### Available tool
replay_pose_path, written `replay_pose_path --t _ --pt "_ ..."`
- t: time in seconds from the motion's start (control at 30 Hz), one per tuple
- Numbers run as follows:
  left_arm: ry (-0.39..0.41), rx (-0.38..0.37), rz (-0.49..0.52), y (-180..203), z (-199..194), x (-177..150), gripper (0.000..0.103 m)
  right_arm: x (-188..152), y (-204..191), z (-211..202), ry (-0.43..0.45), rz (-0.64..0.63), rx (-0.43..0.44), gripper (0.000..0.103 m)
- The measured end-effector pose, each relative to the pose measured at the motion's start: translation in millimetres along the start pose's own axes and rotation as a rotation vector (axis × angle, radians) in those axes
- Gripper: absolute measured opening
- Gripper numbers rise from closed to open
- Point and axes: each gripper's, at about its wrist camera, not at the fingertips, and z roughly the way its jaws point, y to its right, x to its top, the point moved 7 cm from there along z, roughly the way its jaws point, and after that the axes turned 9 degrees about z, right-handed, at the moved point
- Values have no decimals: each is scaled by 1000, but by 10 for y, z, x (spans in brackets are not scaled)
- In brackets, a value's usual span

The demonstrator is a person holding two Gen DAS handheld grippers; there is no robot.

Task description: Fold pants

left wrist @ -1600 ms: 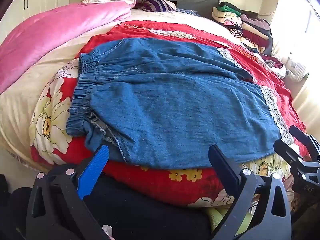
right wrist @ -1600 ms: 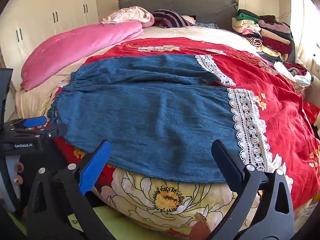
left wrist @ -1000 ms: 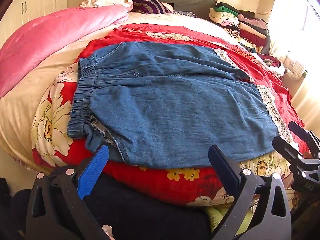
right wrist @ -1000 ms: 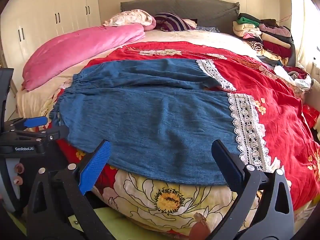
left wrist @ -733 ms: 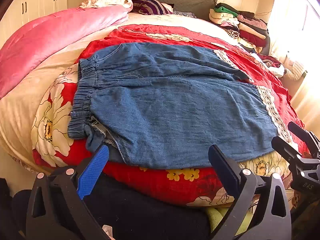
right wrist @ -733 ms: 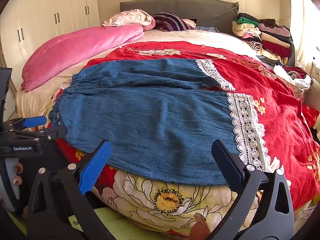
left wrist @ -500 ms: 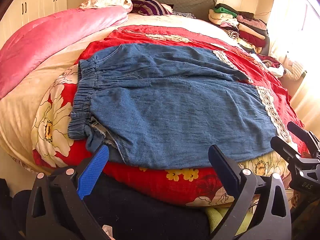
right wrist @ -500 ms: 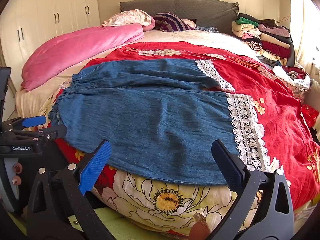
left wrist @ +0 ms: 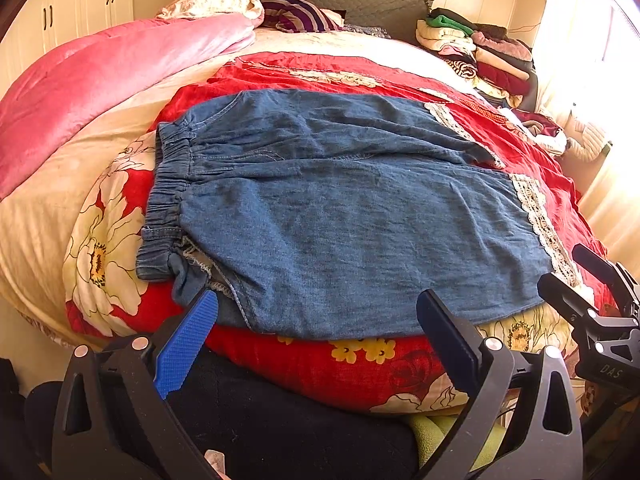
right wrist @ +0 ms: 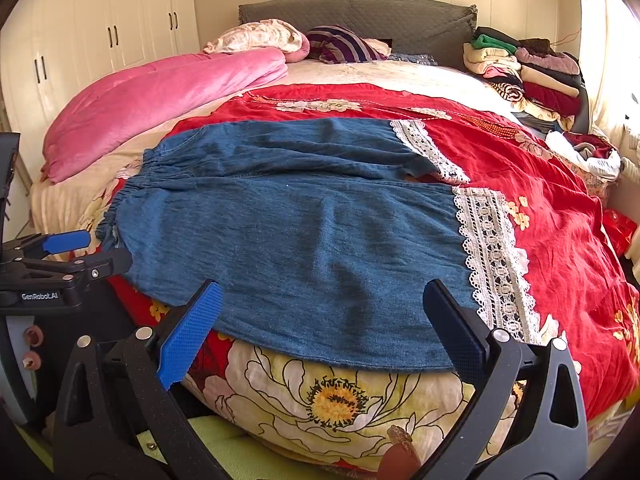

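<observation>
Soft blue denim pants [right wrist: 304, 236] with lace hems lie flat; both claws [left wrist: 316, 320] [right wrist: 320, 312] gape wide, empty.

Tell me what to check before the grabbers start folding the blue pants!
1. Denim pants spread flat on the bed: ok.
2. Left gripper jaws open, nothing held: ok.
3. Right gripper jaws open, nothing held: ok.
4. Lace hems both showing, not tucked under: ok.
5. Waistband smooth: not ok, its near corner is bunched and turned over.
6. Nothing lying on the pants: ok.
</observation>
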Motion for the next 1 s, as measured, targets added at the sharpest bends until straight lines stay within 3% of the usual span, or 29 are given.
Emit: replay_pose_path --t 1.0 --pt "10 2 3 -20 6 58 99 22 0 34 -1 -2 -7 95"
